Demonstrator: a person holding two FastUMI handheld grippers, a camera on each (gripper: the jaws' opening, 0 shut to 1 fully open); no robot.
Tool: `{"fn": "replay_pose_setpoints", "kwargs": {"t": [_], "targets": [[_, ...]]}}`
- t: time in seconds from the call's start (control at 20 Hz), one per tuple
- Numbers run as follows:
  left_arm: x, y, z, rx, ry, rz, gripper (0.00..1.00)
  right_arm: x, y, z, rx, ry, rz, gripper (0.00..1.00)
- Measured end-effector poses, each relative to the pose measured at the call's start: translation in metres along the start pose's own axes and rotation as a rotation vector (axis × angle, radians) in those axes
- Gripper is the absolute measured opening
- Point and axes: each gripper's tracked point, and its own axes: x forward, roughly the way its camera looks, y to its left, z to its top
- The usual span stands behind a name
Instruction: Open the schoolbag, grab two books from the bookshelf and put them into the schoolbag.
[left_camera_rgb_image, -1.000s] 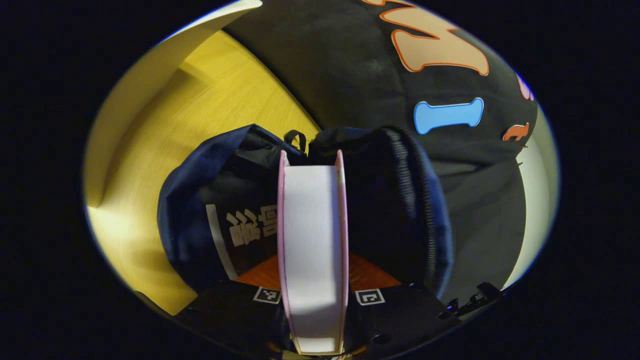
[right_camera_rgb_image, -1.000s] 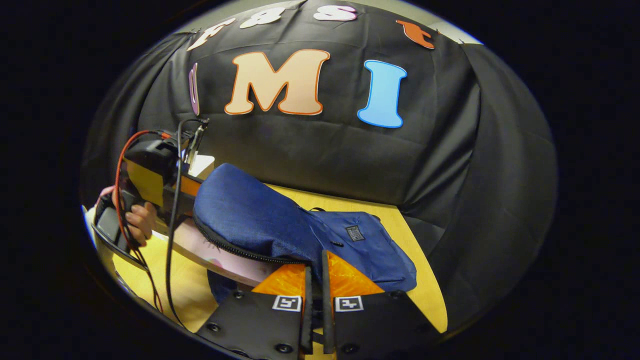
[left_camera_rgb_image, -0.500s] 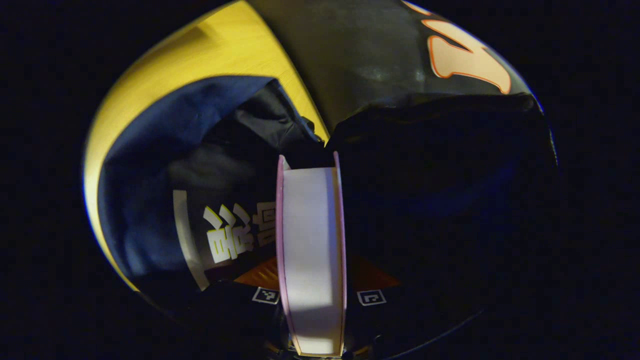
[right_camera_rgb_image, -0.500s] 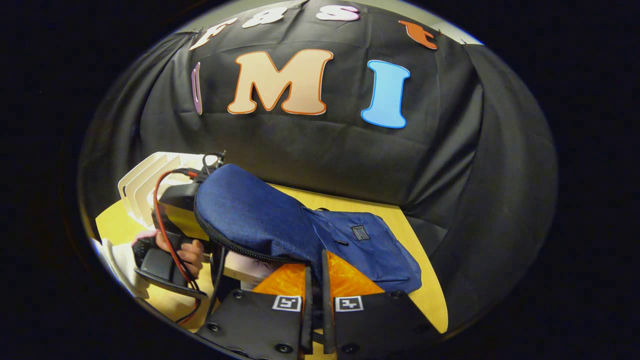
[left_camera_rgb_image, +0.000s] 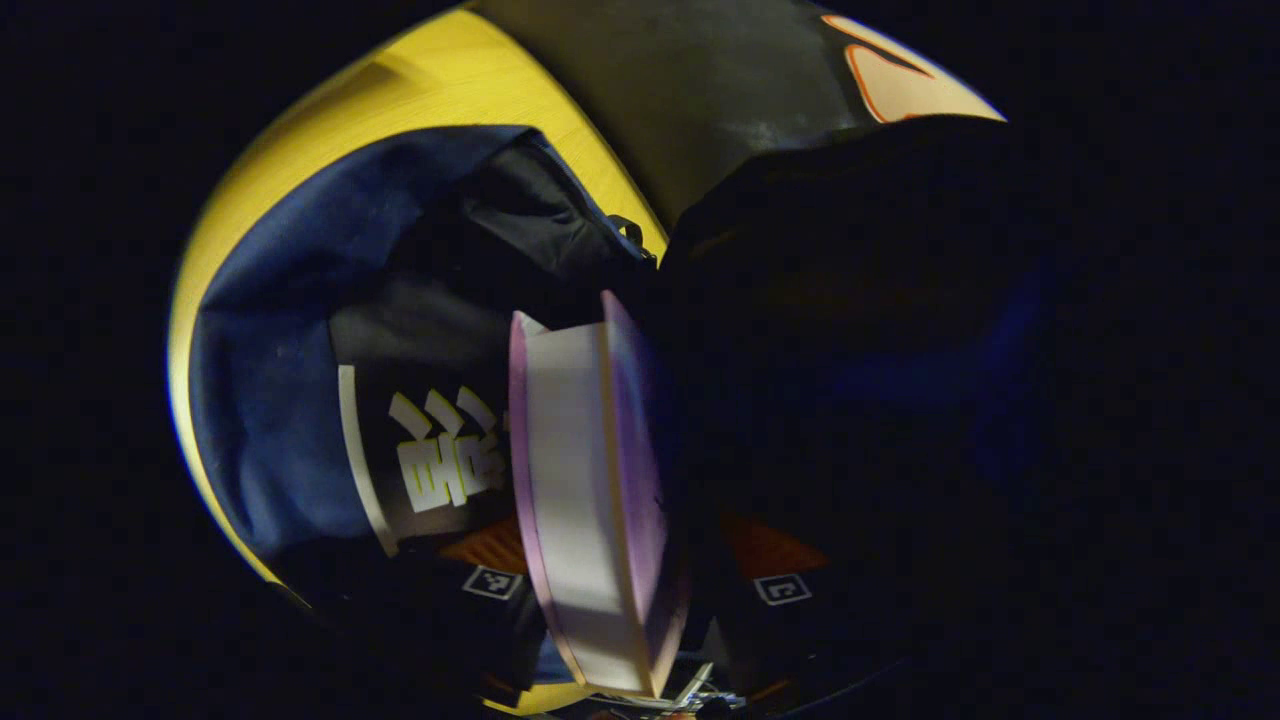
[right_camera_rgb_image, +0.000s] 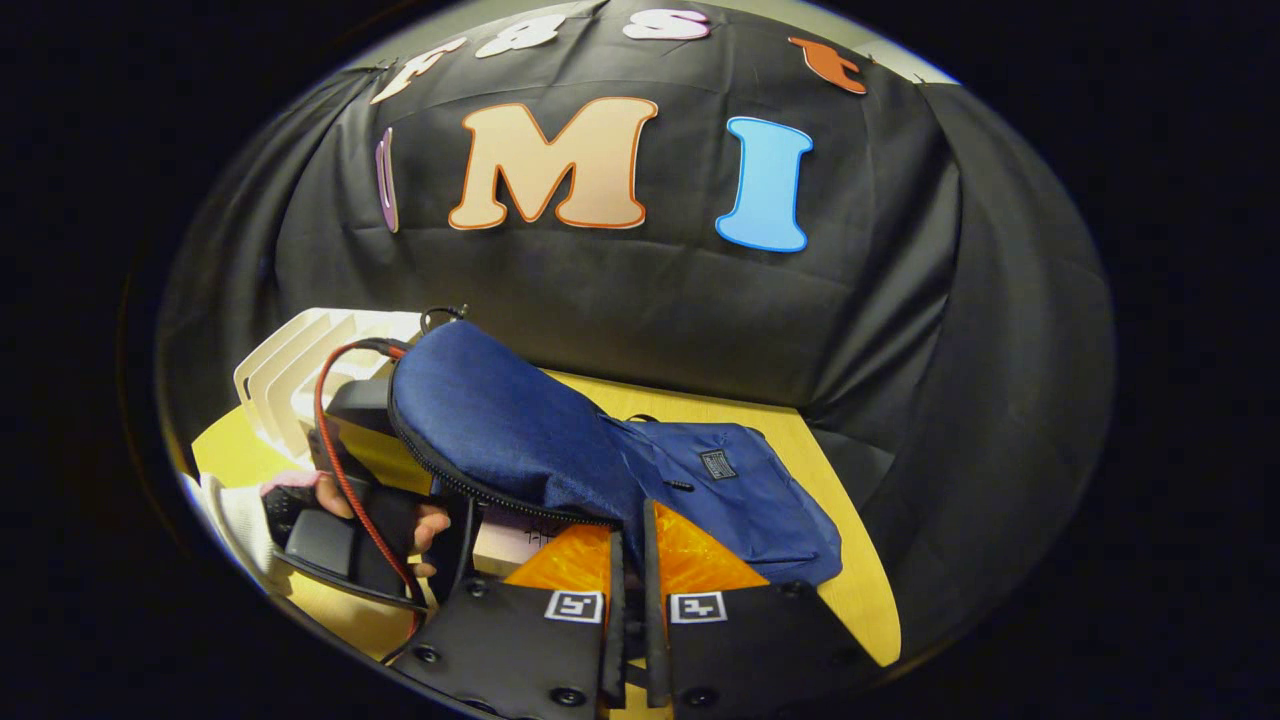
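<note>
The left claw, spread wide, has a pink book leaning loose between its fingers, inside the open blue schoolbag. The right claw pinches the schoolbag's raised flap just ahead of it, above the table.

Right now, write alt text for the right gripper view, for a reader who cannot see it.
The right gripper pinches the raised flap of a blue schoolbag lying on a yellow table, jaws closed on the fabric. At left, a hand pushes the left gripper under the flap, beside a white bookshelf.
</note>
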Motion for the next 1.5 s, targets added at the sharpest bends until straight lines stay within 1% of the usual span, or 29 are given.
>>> {"fn": "replay_pose_setpoints", "kwargs": {"t": [0.05,0.1,0.15,0.2,0.25,0.3,0.35,0.4,0.45,0.55,0.65,0.75,0.85,0.95,1.05,1.25,1.35,1.5], "targets": [[-0.01,0.001,-0.003,0.027,0.004,0.02,0.75,0.001,0.0,0.0,-0.005,0.0,0.004,0.13],[-0.018,0.005,-0.004,0.064,0.008,0.046,0.8,0.0,0.0,-0.003,-0.008,0.004,0.004,0.11],[-0.028,0.009,-0.005,0.104,0.013,0.082,0.9,0.002,0.001,-0.005,-0.004,0.007,0.015,0.11],[-0.038,0.015,-0.009,0.148,0.022,0.123,0.95,0.0,0.003,-0.008,-0.004,0.014,0.019,0.18],[-0.049,0.021,-0.01,0.186,0.021,0.161,0.95,0.0,0.004,-0.009,-0.003,0.017,0.026,0.08],[-0.06,0.028,-0.011,0.215,0.012,0.201,0.95,-0.001,0.008,-0.012,0.001,0.023,0.038,0.13],[-0.075,0.034,-0.012,0.235,0.015,0.234,0.9,-0.001,0.011,-0.014,0.001,0.031,0.046,0.14],[-0.09,0.039,-0.015,0.251,0.011,0.261,0.95,-0.001,0.013,-0.018,-0.004,0.034,0.051,0.14],[-0.103,0.044,-0.015,0.259,0.0,0.285,0.96,-0.002,0.016,-0.02,-0.009,0.037,0.059,0.19],[-0.13,0.054,-0.016,0.269,-0.023,0.332,0.95,-0.006,0.021,-0.028,-0.021,0.05,0.072,0.22],[-0.157,0.064,-0.017,0.27,-0.053,0.375,0.96,-0.007,0.025,-0.039,-0.027,0.076,0.081,0.31],[-0.179,0.07,-0.013,0.271,-0.083,0.409,0.95,-0.01,0.031,-0.052,-0.039,0.102,0.087,0.31],[-0.197,0.069,-0.01,0.268,-0.114,0.424,0.96,-0.014,0.038,-0.066,-0.049,0.134,0.095,0.39],[-0.214,0.068,-0.007,0.257,-0.149,0.435,0.96,-0.022,0.041,-0.082,-0.068,0.165,0.097,0.53],[-0.228,0.065,-0.001,0.25,-0.191,0.449,0.95,-0.026,0.045,-0.089,-0.093,0.171,0.112,0.67],[-0.253,0.044,0.012,0.266,-0.27,0.451,0.96,-0.046,0.049,-0.091,-0.115,0.178,0.13,0.78],[-0.268,0.032,0.018,0.295,-0.306,0.464,0.96,-0.056,0.055,-0.093,-0.089,0.18,0.156,0.83],[-0.292,0.02,0.029,0.347,-0.369,0.508,0.96,-0.075,0.05,-0.067,-0.057,0.126,0.157,0.9]]}}
